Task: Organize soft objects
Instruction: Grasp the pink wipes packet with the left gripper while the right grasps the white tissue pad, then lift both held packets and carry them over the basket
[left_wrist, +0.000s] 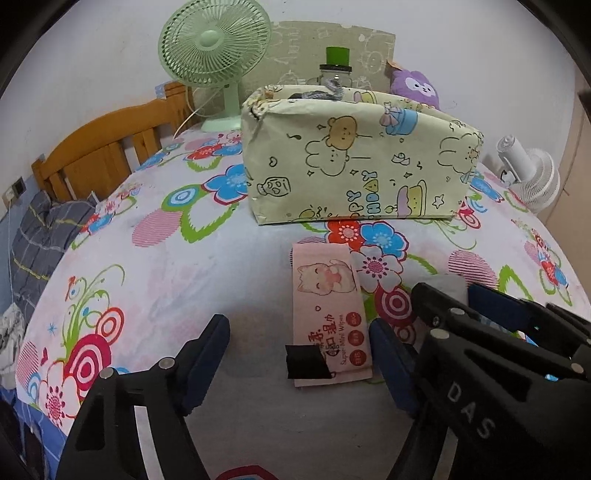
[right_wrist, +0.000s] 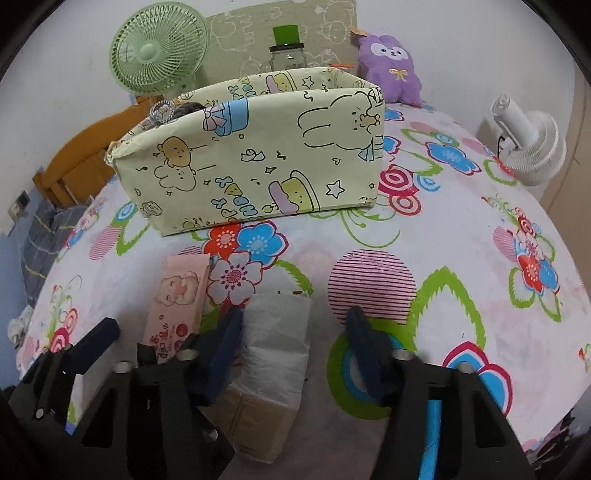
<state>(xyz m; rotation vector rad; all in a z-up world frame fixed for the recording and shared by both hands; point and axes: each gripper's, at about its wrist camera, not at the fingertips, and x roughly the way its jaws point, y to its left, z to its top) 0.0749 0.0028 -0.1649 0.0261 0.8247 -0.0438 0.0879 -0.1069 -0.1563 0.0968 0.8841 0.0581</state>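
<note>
On the flowered bedsheet (left_wrist: 155, 266) stands the yellow cartoon-print box (left_wrist: 354, 162), with a few items already showing above its rim, so the sorting looks partly done. Two packs lie in front of it, not yet stowed: a pink wipes pack (left_wrist: 327, 314) and, just beside it, a white tissue pack (right_wrist: 275, 343).

Both grippers tilt down toward the bed. The left gripper (left_wrist: 299, 363) straddles the wipes pack, fingers spread and clear of it. The right gripper (right_wrist: 295, 354) brackets the tissue pack: one finger touches it, the other stands apart, no pinch.
</note>
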